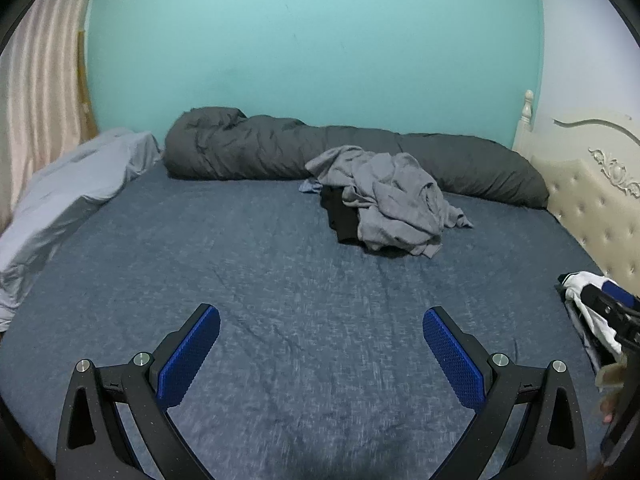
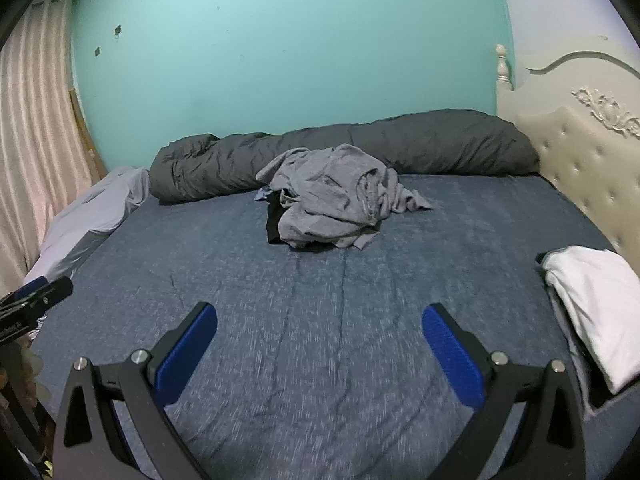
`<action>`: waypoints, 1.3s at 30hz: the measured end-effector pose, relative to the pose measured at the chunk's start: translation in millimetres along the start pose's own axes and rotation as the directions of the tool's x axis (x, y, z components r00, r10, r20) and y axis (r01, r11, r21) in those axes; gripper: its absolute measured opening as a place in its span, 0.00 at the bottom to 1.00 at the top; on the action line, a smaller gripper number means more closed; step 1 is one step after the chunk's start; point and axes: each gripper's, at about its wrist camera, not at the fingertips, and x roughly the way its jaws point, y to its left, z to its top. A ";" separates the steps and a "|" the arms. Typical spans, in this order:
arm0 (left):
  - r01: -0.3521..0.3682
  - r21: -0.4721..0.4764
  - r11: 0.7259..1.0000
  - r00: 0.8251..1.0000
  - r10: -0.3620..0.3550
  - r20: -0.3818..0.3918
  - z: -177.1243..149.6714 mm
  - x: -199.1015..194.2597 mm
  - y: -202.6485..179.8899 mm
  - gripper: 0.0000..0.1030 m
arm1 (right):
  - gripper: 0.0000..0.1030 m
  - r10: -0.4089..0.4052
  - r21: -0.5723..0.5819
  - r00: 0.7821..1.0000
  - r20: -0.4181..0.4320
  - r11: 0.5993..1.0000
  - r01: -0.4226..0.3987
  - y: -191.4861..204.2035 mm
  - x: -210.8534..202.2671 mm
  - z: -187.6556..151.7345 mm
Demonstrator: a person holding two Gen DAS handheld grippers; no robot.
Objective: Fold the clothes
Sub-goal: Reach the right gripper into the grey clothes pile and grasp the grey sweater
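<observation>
A crumpled pile of grey clothes (image 1: 394, 196) lies on a dark garment (image 1: 342, 216) in the far middle of the blue bed (image 1: 240, 280). The pile also shows in the right wrist view (image 2: 332, 200). My left gripper (image 1: 321, 320) is open and empty, low over the near part of the bed. My right gripper (image 2: 320, 318) is open and empty too, well short of the pile. A folded white garment (image 2: 592, 304) on a small stack lies at the bed's right edge; it also shows in the left wrist view (image 1: 588, 300), partly hidden by the right gripper.
A rolled dark grey duvet (image 1: 260, 148) lies along the turquoise wall. A pale grey pillow (image 1: 68, 200) sits at the left by the pink curtain (image 1: 36, 100). A cream tufted headboard (image 2: 580, 160) bounds the right side.
</observation>
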 end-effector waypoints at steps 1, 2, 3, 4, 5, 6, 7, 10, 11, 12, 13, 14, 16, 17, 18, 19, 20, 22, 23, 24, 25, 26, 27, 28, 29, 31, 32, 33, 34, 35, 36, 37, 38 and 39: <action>0.009 -0.001 1.000 1.000 -0.009 -0.003 -0.2 10.8 2.3 1.00 | 1.00 -0.001 -0.005 1.000 0.005 1.000 0.001 -2.1 8.4 0.8; 0.009 0.000 1.000 1.000 -0.009 0.000 -0.2 19.6 4.3 1.00 | 1.00 -0.007 -0.012 1.000 0.007 1.000 0.008 -4.3 17.9 2.2; 0.009 0.000 1.000 1.000 -0.009 0.001 -0.3 27.6 5.4 1.00 | 1.00 -0.014 -0.018 1.000 0.009 1.000 0.014 -6.6 27.3 3.6; 0.005 0.002 1.000 1.000 -0.005 0.000 -0.3 34.9 5.3 1.00 | 1.00 -0.022 -0.024 1.000 0.007 0.999 0.022 -8.7 37.7 5.4; 0.000 0.006 1.000 1.000 0.000 -0.006 0.3 45.0 6.8 1.00 | 1.00 -0.031 -0.030 1.000 0.000 0.999 0.031 -10.8 49.4 7.9; -0.005 0.009 1.000 1.000 0.005 -0.012 0.9 55.2 8.5 1.00 | 1.00 -0.041 -0.037 0.999 -0.010 0.998 0.041 -13.5 61.5 10.4; -0.010 0.009 1.000 1.000 0.010 -0.018 1.2 65.9 10.6 1.00 | 1.00 -0.051 -0.047 0.998 -0.023 0.998 0.050 -16.8 74.1 12.9; -0.024 0.005 1.000 0.999 0.024 -0.032 1.2 92.2 16.9 1.00 | 1.00 -0.074 -0.092 0.996 -0.053 0.993 0.069 -22.2 111.8 19.1; -0.026 0.000 1.000 0.999 0.026 -0.036 0.6 101.1 19.4 1.00 | 1.00 -0.071 -0.099 0.996 -0.062 0.993 0.065 -24.4 125.4 22.0; -0.025 -0.007 1.000 0.999 0.025 -0.041 0.5 110.1 21.9 1.00 | 1.00 -0.062 -0.099 0.995 -0.073 0.994 0.054 -27.7 140.7 25.2; -0.024 -0.014 1.000 0.999 0.023 -0.048 0.4 119.9 24.8 1.00 | 1.00 -0.054 -0.097 0.995 -0.083 0.994 0.046 -30.9 154.5 28.2; -0.022 -0.022 1.000 0.998 0.021 -0.056 -0.9 130.5 27.9 1.00 | 1.00 -0.048 -0.092 0.995 -0.090 0.995 0.040 -33.8 165.9 30.7; -0.021 -0.036 0.999 0.997 0.018 -0.069 -2.8 147.6 30.9 1.00 | 1.00 -0.039 -0.093 0.995 -0.097 0.995 0.030 -40.5 192.5 35.9; -0.019 -0.045 0.999 0.997 0.016 -0.072 -3.9 156.2 33.3 1.00 | 1.00 -0.038 -0.097 0.994 -0.099 0.995 0.028 -43.0 204.3 37.9; -0.021 -0.053 0.998 0.997 0.017 -0.069 -5.1 163.1 34.8 1.00 | 1.00 -0.043 -0.102 0.993 -0.108 0.994 0.032 -45.1 216.1 39.5; -0.023 -0.060 0.998 0.998 0.019 -0.067 -6.3 170.0 36.4 1.00 | 1.00 -0.049 -0.109 0.991 -0.122 0.993 0.036 -48.9 233.4 41.8; -0.024 -0.069 0.997 0.998 0.019 -0.062 -7.7 176.4 37.9 1.00 | 1.00 -0.053 -0.108 0.989 -0.136 0.993 0.039 -53.4 249.5 43.9; -0.020 -0.089 0.996 0.999 0.016 -0.048 -12.3 186.4 41.2 1.00 | 0.98 -0.051 -0.080 0.985 -0.162 0.996 0.038 -64.5 277.8 47.4; -0.018 -0.099 0.995 0.999 0.014 -0.045 -16.1 191.2 43.0 1.00 | 0.97 -0.049 -0.067 0.983 -0.175 0.997 0.038 -70.1 292.0 49.1; -0.018 -0.106 0.994 0.999 0.013 -0.042 -19.5 195.4 44.5 1.00 | 0.97 -0.047 -0.053 0.981 -0.188 0.998 0.038 -75.7 306.1 50.9; -0.020 -0.109 0.994 0.999 0.016 -0.041 -22.6 198.3 45.3 1.00 | 0.97 -0.045 -0.039 0.979 -0.201 0.998 0.038 -81.2 320.3 52.6; -0.024 -0.113 0.993 0.999 0.020 -0.037 -27.2 201.3 46.7 1.00 | 0.96 -0.042 -0.022 0.976 -0.213 0.999 0.038 -87.1 333.8 53.8; -0.030 -0.115 0.993 0.999 0.026 -0.034 -31.7 204.5 48.1 1.00 | 0.95 -0.040 -0.004 0.974 -0.224 0.999 0.040 -92.9 345.9 54.3; -0.041 -0.110 0.993 0.999 0.038 -0.032 -36.2 208.2 49.6 1.00 | 0.92 -0.044 0.008 0.971 -0.235 0.999 0.047 -97.9 357.2 54.8; -0.057 -0.103 0.993 0.998 0.053 -0.035 -40.9 212.1 51.1 1.00 | 0.88 -0.046 0.017 0.969 -0.243 0.999 0.051 -102.2 368.6 55.8; -0.063 -0.103 0.993 0.997 0.058 -0.047 -49.2 219.6 56.6 1.00 | 0.84 -0.042 0.028 0.968 -0.249 0.998 0.051 -107.6 389.9 59.4; -0.059 -0.108 0.992 0.997 0.053 -0.054 -53.1 223.1 59.6 1.00 | 0.82 -0.043 0.031 0.968 -0.246 0.998 0.052 -107.8 397.0 61.9; -0.054 -0.115 0.992 0.997 0.047 -0.059 -56.3 226.3 61.8 1.00 | 0.81 -0.043 0.035 0.969 -0.243 0.998 0.053 -108.1 404.1 64.3; -0.050 -0.120 0.991 0.997 0.042 -0.063 -59.3 229.1 63.8 1.00 | 0.80 -0.044 0.038 0.970 -0.240 0.998 0.055 -108.4 411.2 66.8; -0.048 -0.123 0.991 0.997 0.040 -0.067 -61.8 231.2 65.1 1.00 | 0.80 -0.044 0.042 0.970 -0.237 0.998 0.056 -108.7 418.3 69.2; -0.047 -0.125 0.991 0.997 0.038 -0.071 -64.3 233.3 66.3 1.00 | 0.80 -0.045 0.045 0.971 -0.235 0.997 0.057 -109.0 425.4 71.7; -0.044 -0.130 0.990 0.997 0.035 -0.074 -66.5 235.0 67.7 1.00 | 0.80 -0.045 0.049 0.972 -0.232 0.997 0.058 -109.3 432.6 74.1; -0.040 -0.142 0.989 0.997 0.029 -0.076 -68.1 235.6 69.5 1.00 | 0.80 -0.046 0.052 0.972 -0.229 0.997 0.059 -109.6 439.7 76.6; -0.035 -0.155 0.987 0.997 0.024 -0.078 -69.8 236.1 71.3 1.00 | 0.80 -0.047 0.056 0.973 -0.226 0.997 0.061 -109.9 446.8 79.1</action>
